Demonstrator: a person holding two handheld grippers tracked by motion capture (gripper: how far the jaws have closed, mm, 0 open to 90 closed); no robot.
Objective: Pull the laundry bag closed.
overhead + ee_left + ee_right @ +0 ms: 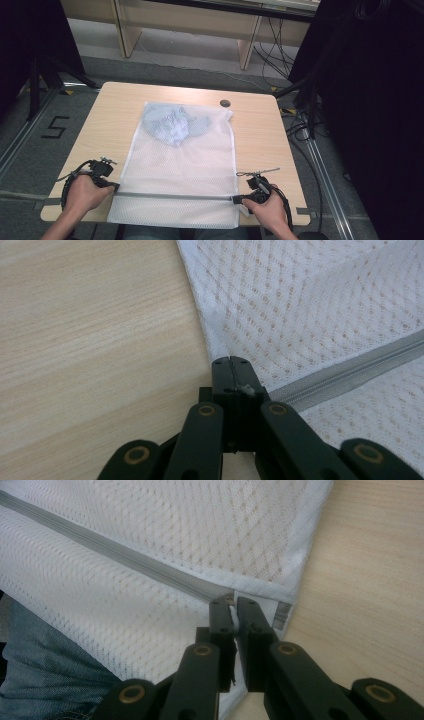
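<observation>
high view: white mesh laundry bag [180, 165] lies flat on the wooden table [260, 140], its near end hanging over the table's front edge. a pale blue garment [172, 125] is bunched inside at the far end. grey zipper [175, 196] runs across the bag near the front. left gripper [114, 187] sits at the zipper's left end, right gripper [238, 199] at its right end, one hand on each. small dark round cap [225, 103] on the table past the bag.

left gripper view: jaws pressed together, pinched on the bag's edge right where the zipper [350, 372] begins; a bit of white fabric shows between them. bare wood on the left.

right gripper view: jaws nearly together, clamping the zipper's [125, 555] end piece at the bag's corner seam. a small label [281, 615] sits just beside the jaws. blue jeans [35, 665] visible under the hanging mesh.
</observation>
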